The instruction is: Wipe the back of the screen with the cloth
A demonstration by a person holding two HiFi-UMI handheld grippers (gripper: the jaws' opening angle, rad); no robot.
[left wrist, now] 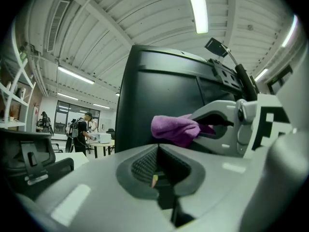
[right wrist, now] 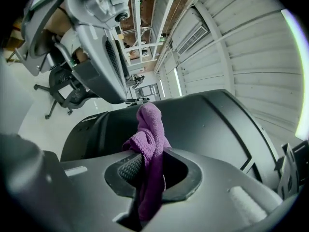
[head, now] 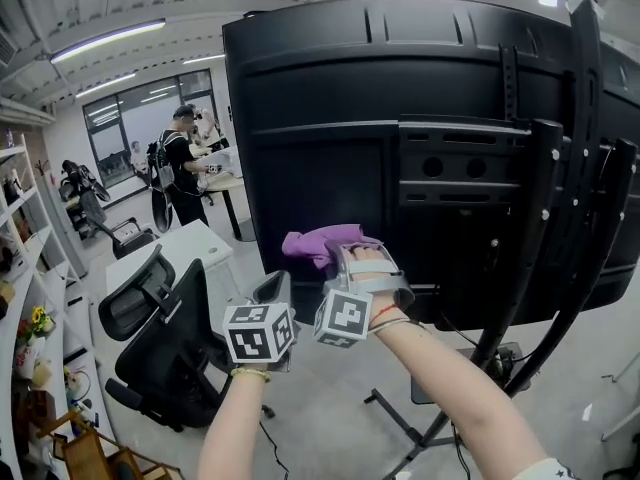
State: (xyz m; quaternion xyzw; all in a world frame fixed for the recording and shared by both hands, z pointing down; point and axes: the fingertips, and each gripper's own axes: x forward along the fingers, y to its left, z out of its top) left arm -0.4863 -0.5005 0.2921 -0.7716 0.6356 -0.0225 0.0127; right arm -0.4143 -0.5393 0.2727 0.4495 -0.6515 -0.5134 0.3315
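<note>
The big black back of the screen [head: 330,118] fills the head view on a wheeled stand. A purple cloth [head: 322,242] is pressed against its lower edge area, and my right gripper [head: 348,260] is shut on it. In the right gripper view the cloth [right wrist: 150,129] stands up between the jaws of my right gripper [right wrist: 149,161], with the screen [right wrist: 217,124] just behind. My left gripper [head: 272,290] hangs just left of and below the cloth, off the screen. In the left gripper view my left gripper [left wrist: 157,151] has its jaws together with nothing between them; the cloth [left wrist: 175,128] lies ahead.
A black mount bracket and stand posts [head: 560,238] run down the screen's right side, with stand legs [head: 400,433] on the floor. A black office chair [head: 160,338] stands at lower left beside a white desk [head: 175,246]. A person [head: 183,168] stands far back; shelves [head: 20,278] line the left.
</note>
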